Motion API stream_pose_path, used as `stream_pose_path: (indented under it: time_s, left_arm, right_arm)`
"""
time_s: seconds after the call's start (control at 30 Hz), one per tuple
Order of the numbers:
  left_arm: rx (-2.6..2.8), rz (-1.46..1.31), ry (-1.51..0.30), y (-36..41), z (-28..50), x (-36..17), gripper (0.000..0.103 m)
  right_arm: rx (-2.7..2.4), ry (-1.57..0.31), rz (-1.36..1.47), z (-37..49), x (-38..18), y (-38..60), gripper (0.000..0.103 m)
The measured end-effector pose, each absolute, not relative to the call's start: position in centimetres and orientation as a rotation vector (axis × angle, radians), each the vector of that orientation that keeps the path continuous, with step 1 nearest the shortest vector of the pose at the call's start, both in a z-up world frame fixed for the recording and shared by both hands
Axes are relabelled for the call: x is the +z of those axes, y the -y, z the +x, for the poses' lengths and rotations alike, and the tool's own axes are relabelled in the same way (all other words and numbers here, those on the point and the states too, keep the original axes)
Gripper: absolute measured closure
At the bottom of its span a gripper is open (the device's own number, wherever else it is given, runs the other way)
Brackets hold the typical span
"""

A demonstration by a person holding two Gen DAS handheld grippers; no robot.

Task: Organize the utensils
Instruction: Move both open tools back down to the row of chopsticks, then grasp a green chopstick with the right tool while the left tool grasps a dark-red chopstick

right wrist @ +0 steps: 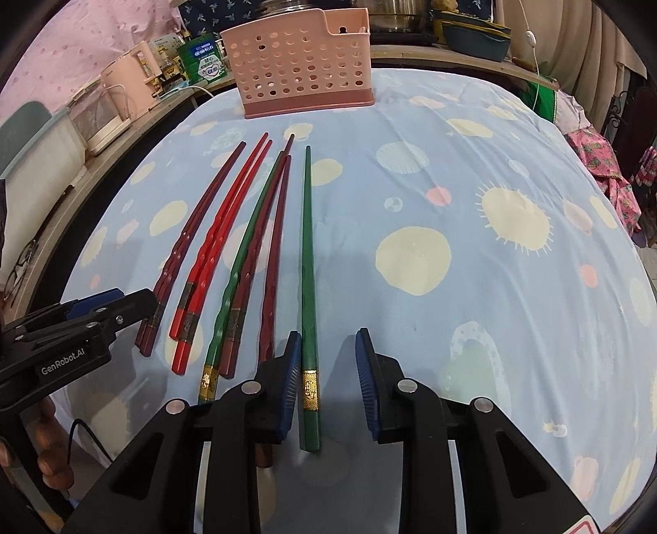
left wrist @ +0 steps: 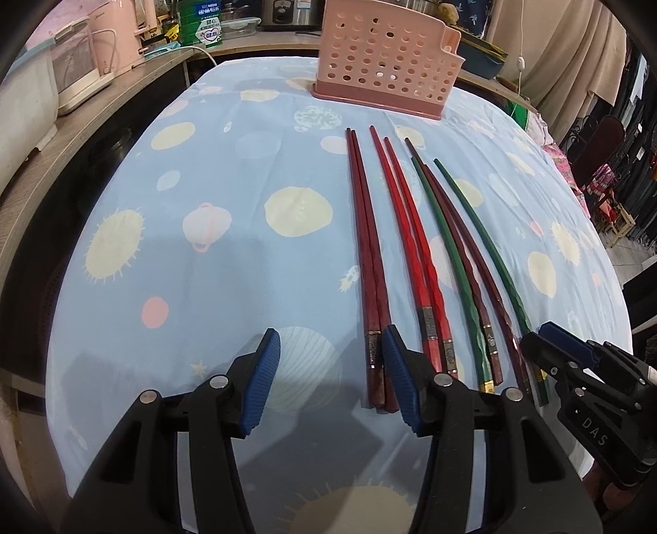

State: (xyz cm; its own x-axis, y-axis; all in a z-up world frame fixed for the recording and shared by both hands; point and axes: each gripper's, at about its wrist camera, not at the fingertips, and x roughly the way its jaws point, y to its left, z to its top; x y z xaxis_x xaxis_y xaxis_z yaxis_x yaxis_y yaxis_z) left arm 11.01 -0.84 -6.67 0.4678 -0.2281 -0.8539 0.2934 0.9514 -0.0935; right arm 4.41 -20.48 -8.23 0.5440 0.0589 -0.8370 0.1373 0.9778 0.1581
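Note:
Several chopsticks lie side by side on the blue patterned tablecloth (left wrist: 205,185): a dark red pair (left wrist: 367,254), a bright red pair (left wrist: 410,246), maroon ones (left wrist: 460,230) and green ones (left wrist: 476,213). A pink perforated utensil holder (left wrist: 386,61) stands at the far end; it also shows in the right wrist view (right wrist: 299,65). My left gripper (left wrist: 332,349) is open, low over the cloth, its right pad beside the dark red pair's handles. My right gripper (right wrist: 328,353) is open, straddling the handle end of the rightmost green chopstick (right wrist: 307,263).
A wooden counter (left wrist: 102,107) on the left carries pink and white appliances (left wrist: 82,61) and a green tin (left wrist: 201,24). Pots and bowls stand behind the holder. Hanging clothes and chairs are to the right, beyond the table edge.

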Motion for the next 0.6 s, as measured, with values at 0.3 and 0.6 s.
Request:
stream_pose_path:
  time_s: [0.3, 0.6]
  left_arm:
    - [-0.296, 0.13, -1.029, 1.3, 10.8, -7.1, 0.056]
    - [-0.305, 0.123, -1.03, 1.1, 10.7, -6.9, 0.082]
  right_arm:
    - [-0.048, -0.998, 0.209, 4.4, -8.2, 20.5, 0.078]
    - [-0.052, -0.997, 0.199, 4.4, -8.2, 20.4, 0.081]
